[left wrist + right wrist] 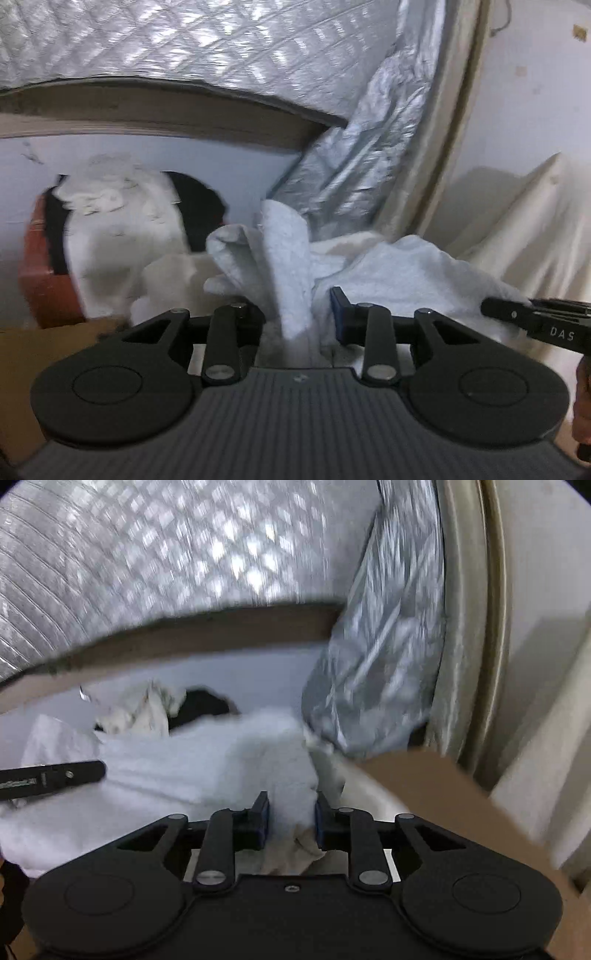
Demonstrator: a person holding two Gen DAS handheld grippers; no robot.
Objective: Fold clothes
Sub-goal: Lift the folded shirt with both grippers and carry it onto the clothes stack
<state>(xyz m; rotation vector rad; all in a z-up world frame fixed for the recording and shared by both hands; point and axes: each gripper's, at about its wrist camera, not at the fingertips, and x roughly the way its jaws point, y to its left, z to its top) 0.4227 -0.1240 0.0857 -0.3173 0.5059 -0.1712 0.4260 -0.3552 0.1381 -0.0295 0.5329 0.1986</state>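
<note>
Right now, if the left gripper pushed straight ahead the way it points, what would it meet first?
The left gripper is already clamped on the white cloth, which bunches up right ahead. Beyond that, probably the silver foil sheet, though depth is unclear.

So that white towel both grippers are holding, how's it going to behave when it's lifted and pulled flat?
The white towel bunches and droops between the left hand-held gripper and the right hand-held gripper, so it is probably floppy and will sag. Its fuzzy nap suggests a fairly secure grip. It looks light, and unlikely to break.
</note>
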